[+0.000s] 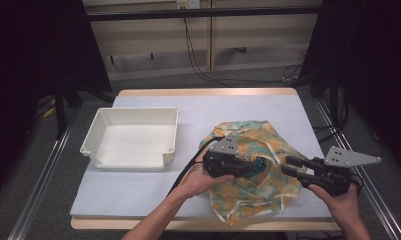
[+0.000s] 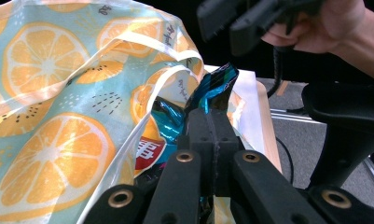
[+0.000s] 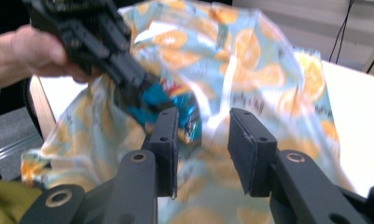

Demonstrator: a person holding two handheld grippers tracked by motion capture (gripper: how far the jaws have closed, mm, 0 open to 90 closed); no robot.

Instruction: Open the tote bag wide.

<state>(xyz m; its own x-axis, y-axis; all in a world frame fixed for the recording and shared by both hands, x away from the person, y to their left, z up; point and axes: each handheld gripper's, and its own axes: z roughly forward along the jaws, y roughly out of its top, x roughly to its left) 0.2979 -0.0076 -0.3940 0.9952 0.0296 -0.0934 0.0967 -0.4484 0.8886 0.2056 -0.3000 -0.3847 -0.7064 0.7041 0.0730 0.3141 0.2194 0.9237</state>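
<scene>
Shiny blue foil snack packet (image 2: pixel 212 91) clamped in left tool (image 2: pixel 211 122) at orange-print fabric bag (image 1: pixel 258 150); right tool (image 3: pixel 201 149) parted, empty, near right.

Two hand-held grippers, both matte black plastic. The left gripper (image 1: pixel 255 167) carries a flat grey three-cornered metal plate dotted with small holes on top, and a thick black cable trails from its body. The right gripper (image 1: pixel 292 166) bears a larger grey three-cornered plate with the same holes. Each has two angular black arms joined by brass-ringed pivot rivets, ending in blocky rectangular jaws with small screw holes. The person's forearms are bare, with no sleeves visible.
</scene>
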